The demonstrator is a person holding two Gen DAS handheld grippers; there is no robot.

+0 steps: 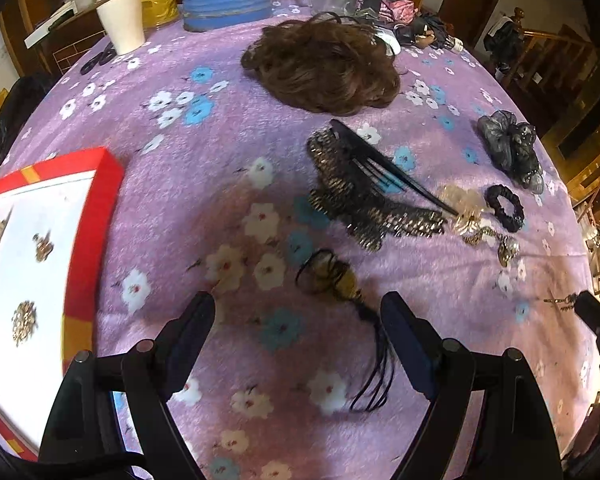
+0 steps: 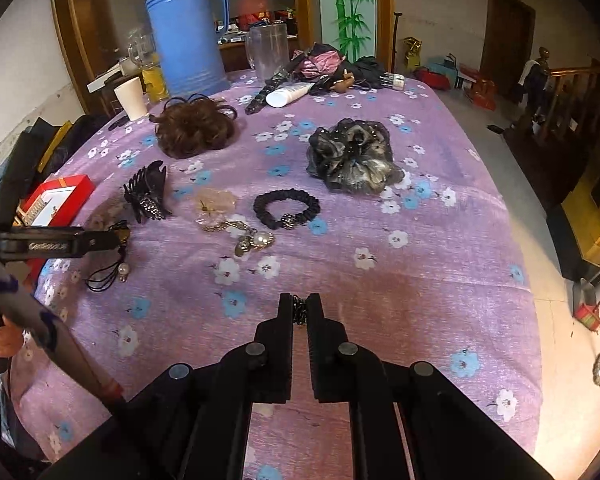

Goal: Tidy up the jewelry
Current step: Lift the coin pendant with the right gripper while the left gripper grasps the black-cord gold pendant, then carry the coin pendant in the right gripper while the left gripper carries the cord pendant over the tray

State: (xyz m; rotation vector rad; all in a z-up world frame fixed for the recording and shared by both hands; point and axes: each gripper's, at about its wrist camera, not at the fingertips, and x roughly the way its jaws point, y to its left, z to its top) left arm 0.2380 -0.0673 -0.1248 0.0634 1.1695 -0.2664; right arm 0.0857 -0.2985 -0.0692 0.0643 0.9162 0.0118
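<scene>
Right now the right gripper has its jaws pinched almost fully together on a small dark metal chain piece, only a sliver showing at the tips, lifted over the purple floral tablecloth. Risk: grip is at the very tip, so a tilt or jolt could drop it on the cloth before it reaches the box.

Left gripper stands wide, holding nothing, above a gold-and-black charm with black cords; the trailing cord loops run under the right-side finger. Closing here likely catches only cords and drags the charm.

Beside it, the red box with white lining already holds small gold pieces; a careless drop could tangle with them.

Farther out: black rhinestone claw clip, gold pearl chain, black fabric scrunchie, grey organza hair flower, brown hairpiece. The clip overlaps the chain, so pulling one may drag the other.
</scene>
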